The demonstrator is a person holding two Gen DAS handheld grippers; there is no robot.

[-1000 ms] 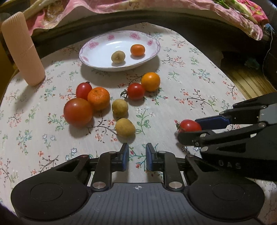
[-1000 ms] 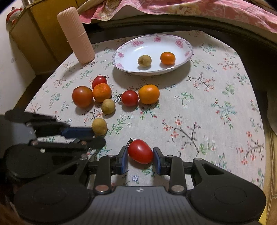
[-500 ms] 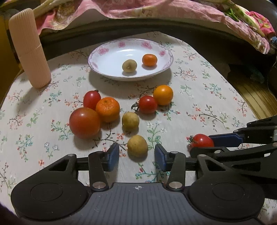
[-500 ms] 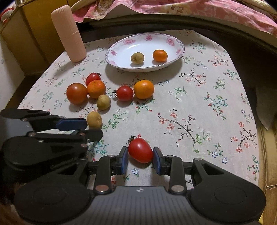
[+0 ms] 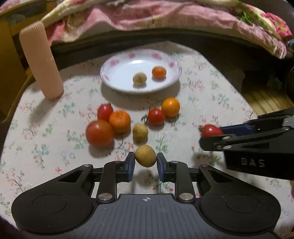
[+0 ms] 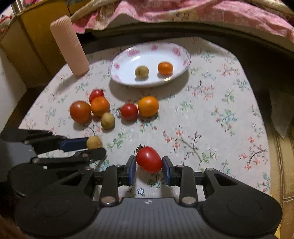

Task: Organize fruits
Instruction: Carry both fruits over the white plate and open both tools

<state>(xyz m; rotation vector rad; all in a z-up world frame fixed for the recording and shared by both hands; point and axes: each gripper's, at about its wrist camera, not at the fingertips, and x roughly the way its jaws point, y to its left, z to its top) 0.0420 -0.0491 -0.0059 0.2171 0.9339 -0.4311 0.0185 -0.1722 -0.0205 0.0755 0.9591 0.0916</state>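
Observation:
My left gripper (image 5: 145, 161) is shut on a small yellow-brown fruit (image 5: 145, 155) and holds it just above the tablecloth. My right gripper (image 6: 149, 165) is shut on a red tomato (image 6: 149, 159), also lifted. A white flowered plate (image 5: 117, 80) at the back holds a yellow-brown fruit (image 5: 139, 78) and a small orange (image 5: 159, 72). On the cloth lie a large tomato (image 5: 99, 133), an orange (image 5: 119, 121), a small tomato (image 5: 104, 111), a yellow-brown fruit (image 5: 140, 131), a red tomato (image 5: 156, 116) and an orange (image 5: 170, 107).
A tall ribbed pink cylinder (image 5: 41, 60) stands at the back left of the round table. Pink bedding (image 5: 165, 16) lies behind the table. The table edge drops off on the right to a wooden floor (image 5: 266, 97).
My left gripper moved forward, opened around the nearest yellow-brown fruit, then shut on it and lifted it. My right gripper has kept hold of the red tomato and risen slightly.

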